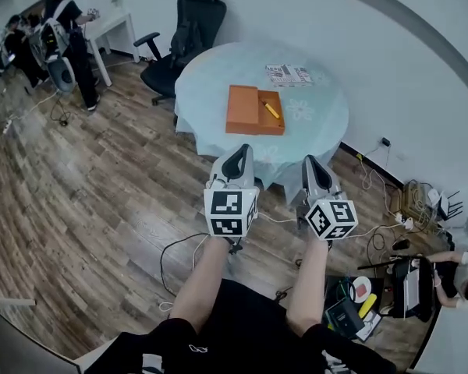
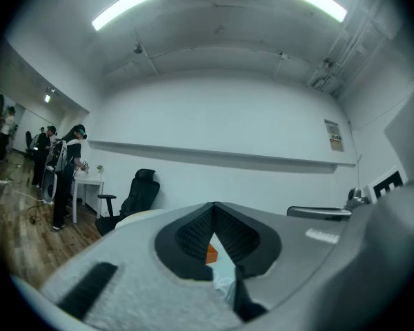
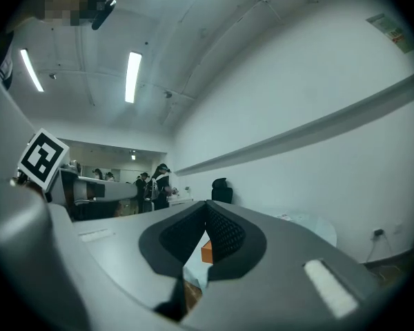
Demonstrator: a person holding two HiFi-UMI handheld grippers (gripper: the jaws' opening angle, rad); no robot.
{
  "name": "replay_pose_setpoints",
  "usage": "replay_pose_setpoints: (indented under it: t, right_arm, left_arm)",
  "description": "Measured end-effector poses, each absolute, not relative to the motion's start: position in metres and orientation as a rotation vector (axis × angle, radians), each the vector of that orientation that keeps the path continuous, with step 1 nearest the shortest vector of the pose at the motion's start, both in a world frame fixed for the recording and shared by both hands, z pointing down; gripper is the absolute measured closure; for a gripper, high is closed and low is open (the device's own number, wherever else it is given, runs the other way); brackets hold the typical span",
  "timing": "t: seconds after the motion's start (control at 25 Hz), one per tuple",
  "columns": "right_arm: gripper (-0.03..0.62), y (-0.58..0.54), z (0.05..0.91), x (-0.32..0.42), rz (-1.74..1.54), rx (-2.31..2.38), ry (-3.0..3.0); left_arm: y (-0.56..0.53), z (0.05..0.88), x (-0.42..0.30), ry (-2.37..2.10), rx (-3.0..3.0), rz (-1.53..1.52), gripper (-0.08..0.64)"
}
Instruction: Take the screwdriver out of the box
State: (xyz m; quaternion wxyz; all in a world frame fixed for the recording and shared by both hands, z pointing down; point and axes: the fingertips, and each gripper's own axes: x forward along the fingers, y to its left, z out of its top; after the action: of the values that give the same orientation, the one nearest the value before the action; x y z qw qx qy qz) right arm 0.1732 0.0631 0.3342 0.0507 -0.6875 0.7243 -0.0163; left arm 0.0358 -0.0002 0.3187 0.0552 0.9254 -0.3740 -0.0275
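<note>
The jaws of the left gripper (image 2: 214, 209) are closing on nothing. Their black ribbed pads are meeting at the tips, and only a narrow gap is staying open lower down. The right gripper (image 3: 207, 205) is showing the same state: its jaws are pressed together and empty.

Through both gaps a small piece of the orange box (image 2: 211, 254) is showing. In the head view both grippers are hanging side by side above the wooden floor (image 1: 101, 209), before the near edge of the round table (image 1: 218, 76), with the left gripper (image 1: 239, 151) and the right gripper (image 1: 313, 160) pointing toward it.

The screwdriver (image 1: 271, 109) is lying inside the box, in its right half, slanting from upper left to lower right. It is looking short, with a yellow handle; the tip is too small to make out. The box is standing open near the middle of the table, and its flat orange part is lying to the left.

A printed marker sheet (image 1: 288, 74) is lying near the table's far edge. A black office chair (image 1: 189, 29) is standing at the far left side of the table. The near edge of the table, with its pale cloth, is lying between the grippers and the box. Cables (image 1: 179, 255) are running over the floor, and people (image 1: 66, 29) are standing far at the left.
</note>
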Motion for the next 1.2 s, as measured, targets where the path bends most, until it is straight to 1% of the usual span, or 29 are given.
replay_pose_setpoints:
  t: [0.28, 0.52, 0.8, 1.0, 1.2]
  right_arm:
    - [0.584, -0.071, 0.371, 0.171, -0.18, -2.034, 2.345]
    - [0.584, -0.132, 0.393, 0.19, -0.266, -2.078, 2.348]
    - [0.584, -0.157, 0.442, 0.258, -0.438, -2.248, 2.221]
    - [0.587, -0.193, 0.498, 0.273, -0.614, -2.251, 2.345]
    - [0.59, -0.249, 0.523, 0.286, -0.637, -2.207, 2.588]
  left_arm:
    - [-0.118, 0.368, 0.072, -1.102, 2.721, 0.062, 0.557]
    - [-0.188, 0.402, 0.098, -1.072, 2.673, 0.152, 0.557]
    - [-0.219, 0.451, 0.15, -0.994, 2.626, 0.279, 0.557]
    - [-0.238, 0.483, 0.171, -1.029, 2.577, 0.371, 0.557]
    - [-0.253, 0.503, 0.183, -1.078, 2.516, 0.406, 0.557]
